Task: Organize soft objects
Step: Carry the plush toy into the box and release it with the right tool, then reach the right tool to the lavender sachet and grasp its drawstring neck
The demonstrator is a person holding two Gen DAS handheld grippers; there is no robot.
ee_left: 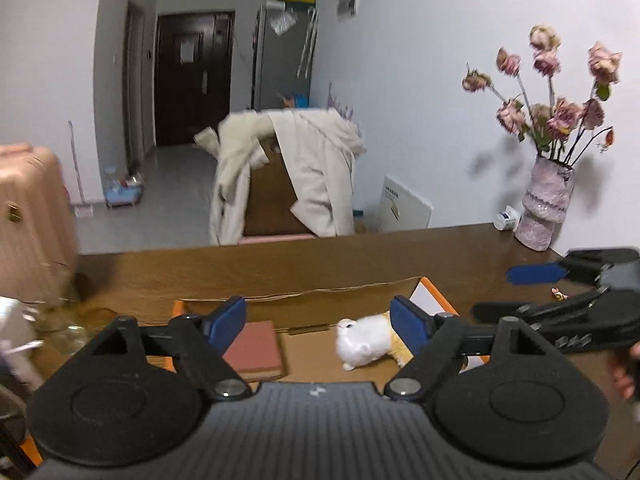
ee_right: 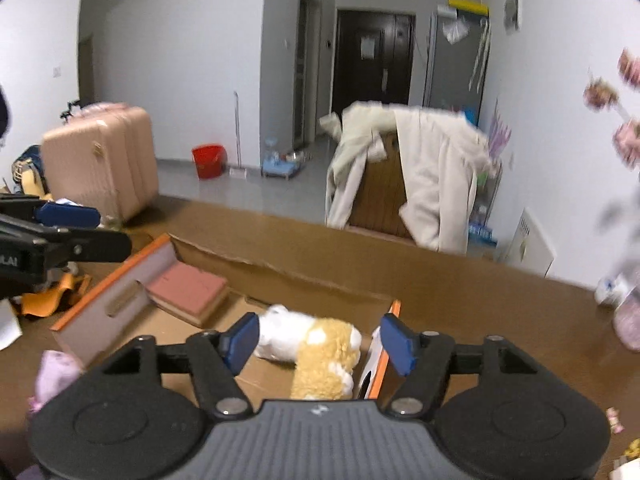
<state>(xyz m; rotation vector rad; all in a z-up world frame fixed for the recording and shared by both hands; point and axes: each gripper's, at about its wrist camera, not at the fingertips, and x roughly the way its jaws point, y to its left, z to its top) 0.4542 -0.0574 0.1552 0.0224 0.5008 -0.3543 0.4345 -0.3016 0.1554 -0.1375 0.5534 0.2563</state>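
The plush toy (ee_right: 308, 344) is laid on its side inside the cardboard box (ee_right: 280, 276), beside a pink book (ee_right: 188, 292), so that soft items are gathered in one container on the counter (ee_left: 360, 252). The left gripper (ee_left: 318, 322) and the right gripper (ee_right: 318, 338) are held above the box. Both sets of jaws are released, with nothing grasped between them. A purple plush (ee_right: 56, 372) is left outside the box and is judged the likely next item.

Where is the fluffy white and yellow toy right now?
The plush toy lies inside the cardboard box, toward its right end, with the pink book at the box's left end.
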